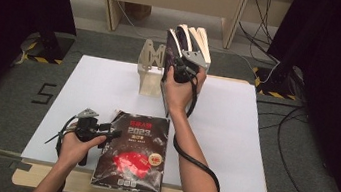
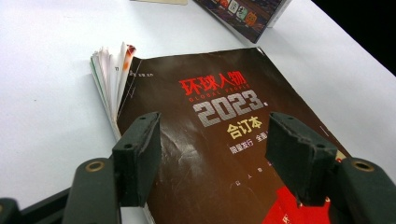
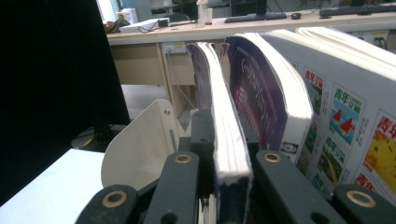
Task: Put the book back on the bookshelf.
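A dark magazine [image 1: 132,154] with red and white title print lies flat near the table's front edge. My left gripper [image 1: 107,131] rests at its left edge. In the left gripper view its jaws [image 2: 217,158] stand open just above the cover [image 2: 210,116], with nothing pinched. Farther back, several books [image 1: 191,41] stand upright beside a beige bookend [image 1: 149,70]. My right gripper [image 1: 180,72] is raised there. It is shut on a thin purple-covered book [image 3: 229,154], with the page edges between its pads [image 3: 201,130].
A thicker purple book [image 3: 261,93] and a white one with coloured pictures [image 3: 345,102] lean right beside the held book. The white table sheet [image 1: 234,130] is bare at the right. Desks, cables and dark curtains lie beyond the table.
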Action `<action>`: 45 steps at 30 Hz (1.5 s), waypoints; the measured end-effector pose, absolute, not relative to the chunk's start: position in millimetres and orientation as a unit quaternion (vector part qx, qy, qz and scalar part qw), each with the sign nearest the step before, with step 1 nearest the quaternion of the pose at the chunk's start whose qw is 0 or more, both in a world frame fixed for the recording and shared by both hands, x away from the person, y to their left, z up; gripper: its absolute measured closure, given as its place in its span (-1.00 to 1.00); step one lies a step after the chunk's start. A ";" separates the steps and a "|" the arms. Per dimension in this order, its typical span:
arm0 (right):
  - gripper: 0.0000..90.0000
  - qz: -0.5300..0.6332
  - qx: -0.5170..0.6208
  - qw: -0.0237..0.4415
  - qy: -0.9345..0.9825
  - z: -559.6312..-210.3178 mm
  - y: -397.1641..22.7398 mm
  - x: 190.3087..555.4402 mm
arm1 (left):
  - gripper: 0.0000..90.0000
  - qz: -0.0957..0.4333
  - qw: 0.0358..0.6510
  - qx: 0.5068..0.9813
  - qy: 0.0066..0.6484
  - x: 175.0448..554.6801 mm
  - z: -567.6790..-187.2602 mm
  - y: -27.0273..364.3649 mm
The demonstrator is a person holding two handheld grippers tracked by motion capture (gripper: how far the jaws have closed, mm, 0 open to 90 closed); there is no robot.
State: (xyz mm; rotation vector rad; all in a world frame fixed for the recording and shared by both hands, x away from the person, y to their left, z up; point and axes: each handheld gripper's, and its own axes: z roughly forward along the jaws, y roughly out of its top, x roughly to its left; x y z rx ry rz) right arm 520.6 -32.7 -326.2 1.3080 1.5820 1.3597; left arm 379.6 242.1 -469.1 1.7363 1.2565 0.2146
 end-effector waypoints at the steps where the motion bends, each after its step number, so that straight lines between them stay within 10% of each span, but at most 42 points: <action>1: 0.86 0.518 0.500 0.335 0.608 -326.5 -33.9 520.1 | -0.21 0.088 0.474 0.710 0.513 379.6 -469.2 241.7; 23: 0.61 0.491 0.523 0.300 0.629 -328.2 -46.7 494.6 | -0.21 0.081 0.476 0.707 0.517 380.6 -470.5 242.2; 45: 0.88 0.469 0.546 0.288 0.632 -327.3 -46.3 504.0 | -0.20 0.091 0.479 0.705 0.515 379.4 -468.5 242.9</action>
